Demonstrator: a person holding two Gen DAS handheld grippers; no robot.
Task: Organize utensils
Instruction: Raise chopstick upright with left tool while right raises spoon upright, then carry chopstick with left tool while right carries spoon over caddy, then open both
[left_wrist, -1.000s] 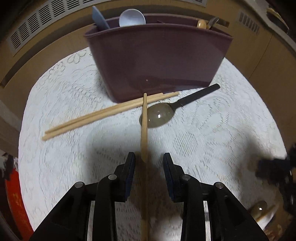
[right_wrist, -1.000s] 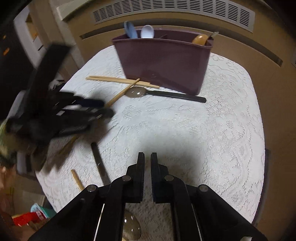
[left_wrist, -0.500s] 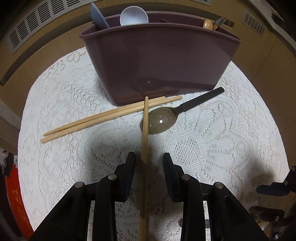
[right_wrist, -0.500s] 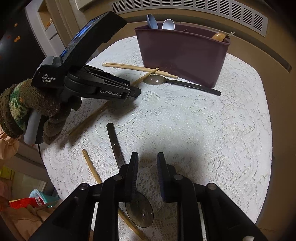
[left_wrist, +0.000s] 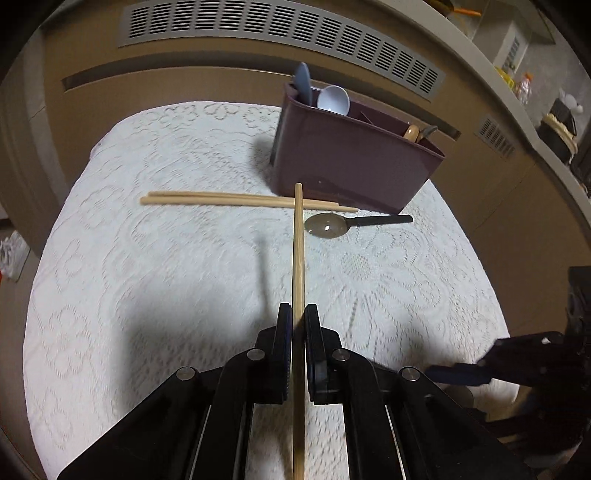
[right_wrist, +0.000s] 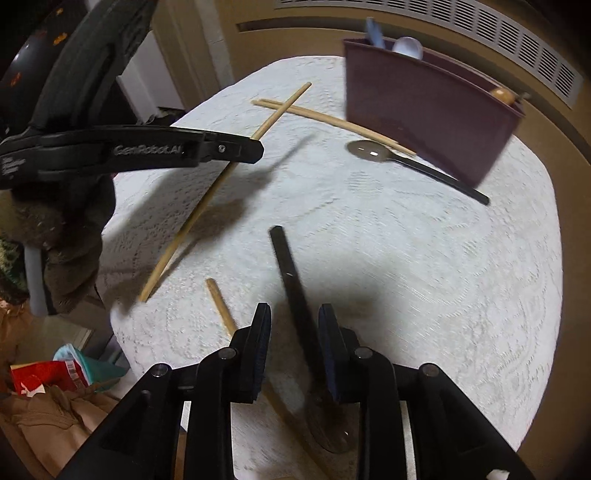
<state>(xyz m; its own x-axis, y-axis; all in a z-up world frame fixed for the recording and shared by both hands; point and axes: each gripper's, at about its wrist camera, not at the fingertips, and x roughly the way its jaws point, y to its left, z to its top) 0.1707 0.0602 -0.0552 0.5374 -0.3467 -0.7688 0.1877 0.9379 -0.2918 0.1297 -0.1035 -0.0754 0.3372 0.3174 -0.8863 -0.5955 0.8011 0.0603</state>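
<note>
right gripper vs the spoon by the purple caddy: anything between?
Only bare lace cloth lies between the right gripper and that spoon, beyond the black handle it straddles; right wrist view.

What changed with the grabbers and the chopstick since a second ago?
The left gripper closed on the chopstick and lifted it off the cloth. The right gripper opened and moved over the near spoon's black handle, not yet gripping. The purple holder, chopstick pair and far spoon stayed put.

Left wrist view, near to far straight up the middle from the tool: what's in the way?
Left tool shut on a chopstick → pair of chopsticks lying crosswise → purple utensil holder → vent grille on the wall.
</note>
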